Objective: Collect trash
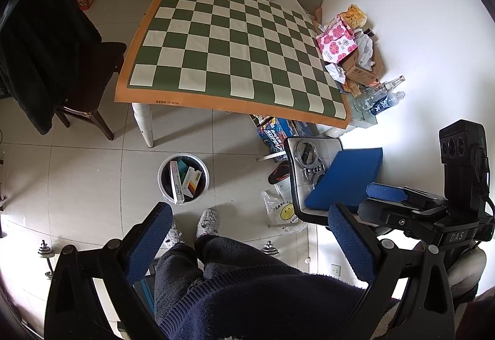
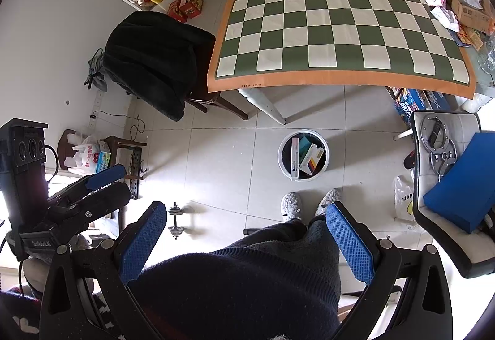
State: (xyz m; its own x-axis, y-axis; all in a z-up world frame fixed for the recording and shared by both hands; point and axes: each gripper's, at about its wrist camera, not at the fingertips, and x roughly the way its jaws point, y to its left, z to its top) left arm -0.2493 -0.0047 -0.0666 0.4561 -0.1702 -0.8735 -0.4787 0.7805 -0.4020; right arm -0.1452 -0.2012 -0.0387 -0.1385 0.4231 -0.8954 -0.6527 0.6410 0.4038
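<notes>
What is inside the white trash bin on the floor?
The white trash bin holds several flat cartons, one long white box leaning on its rim. They cover whatever lies beneath them at the bottom.

White bin (image 1: 183, 178) holding boxes stands on the floor beside the checkered table (image 1: 235, 49)

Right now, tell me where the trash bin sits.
The trash bin stands on the tiled floor just in front of the person's slippers, near the white table leg, with boxes in it; both views show it.
</notes>
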